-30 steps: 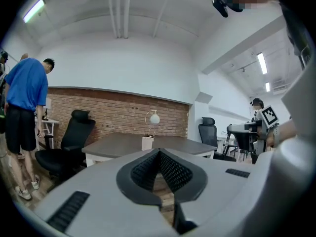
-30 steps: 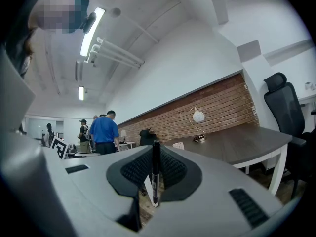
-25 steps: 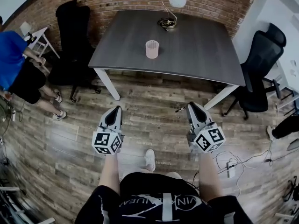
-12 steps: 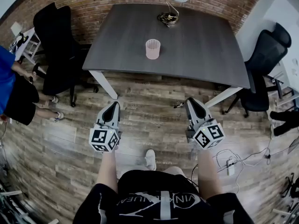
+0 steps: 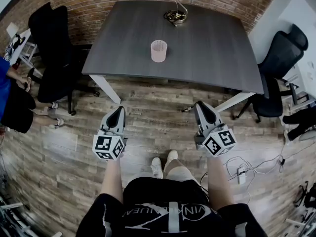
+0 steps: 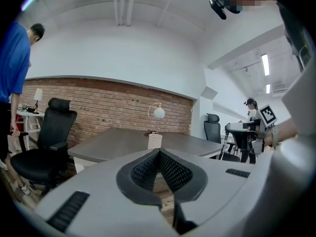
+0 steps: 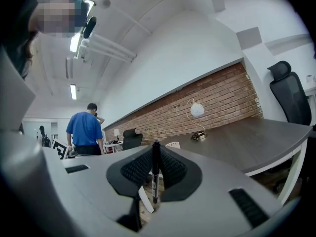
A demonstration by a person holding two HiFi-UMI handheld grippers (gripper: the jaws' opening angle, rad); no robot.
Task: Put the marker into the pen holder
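A pink mesh pen holder (image 5: 158, 51) stands on the dark grey table (image 5: 207, 48), left of its middle. It shows far off as a pale cup in the left gripper view (image 6: 154, 140) and just past the jaws in the right gripper view (image 7: 172, 144). My right gripper (image 5: 199, 105) is over the wooden floor short of the table, shut on a black marker (image 7: 155, 172) that stands upright between the jaws (image 7: 155, 149); its tip pokes out left (image 5: 186, 109). My left gripper (image 5: 118, 110) is level with it, shut and holding nothing (image 6: 159, 152).
A desk lamp (image 5: 176, 14) sits at the table's far edge. Black office chairs stand left (image 5: 52, 38) and right (image 5: 279, 58) of the table. A person in blue (image 5: 10, 93) is at the far left. Cables and a plug (image 5: 241, 174) lie on the floor right.
The table has come nearer and lower in the head view as I step forward. The person in blue has slid toward the left edge. Both grippers keep their hold and spacing.
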